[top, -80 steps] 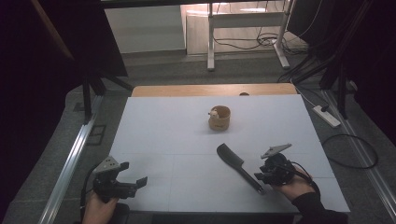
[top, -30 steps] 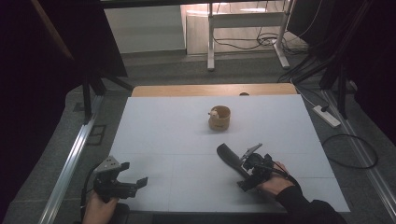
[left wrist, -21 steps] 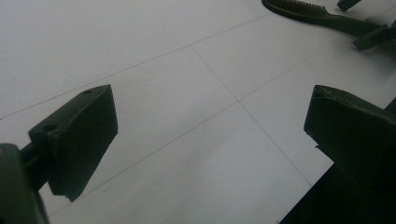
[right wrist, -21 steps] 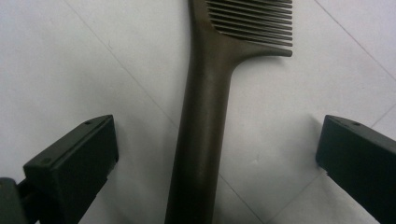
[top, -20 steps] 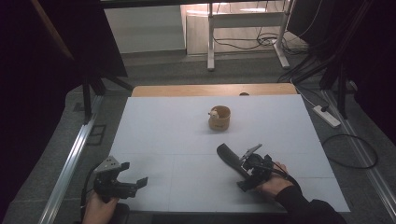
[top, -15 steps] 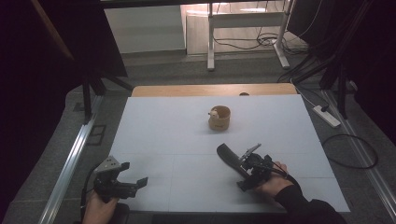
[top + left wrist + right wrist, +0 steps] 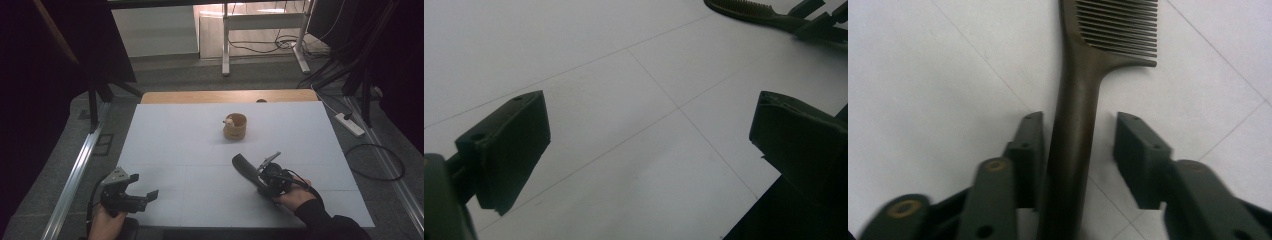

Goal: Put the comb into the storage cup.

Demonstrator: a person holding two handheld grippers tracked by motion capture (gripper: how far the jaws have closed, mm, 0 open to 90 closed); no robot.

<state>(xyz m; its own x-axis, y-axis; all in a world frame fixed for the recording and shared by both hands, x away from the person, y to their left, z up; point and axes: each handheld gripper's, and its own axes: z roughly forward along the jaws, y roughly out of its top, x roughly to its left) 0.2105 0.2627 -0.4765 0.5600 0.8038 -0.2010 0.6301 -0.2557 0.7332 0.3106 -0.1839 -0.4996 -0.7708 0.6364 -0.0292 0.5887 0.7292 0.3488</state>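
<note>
On the white table [image 7: 200, 150] the dark comb [image 7: 1083, 100] lies near your right side, its handle running straight up between the jaws of your right gripper [image 7: 1078, 145]. They have just been closing: one pad touches, the other stands off. Your left gripper [image 7: 131, 192] waits spread, well apart.

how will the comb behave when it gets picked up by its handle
The comb looks like one rigid moulded piece, so probably stiff and light. Its smooth rounded handle may slip or twist between the right gripper pads. Lying flat on the table, it shouldn't roll.
</note>
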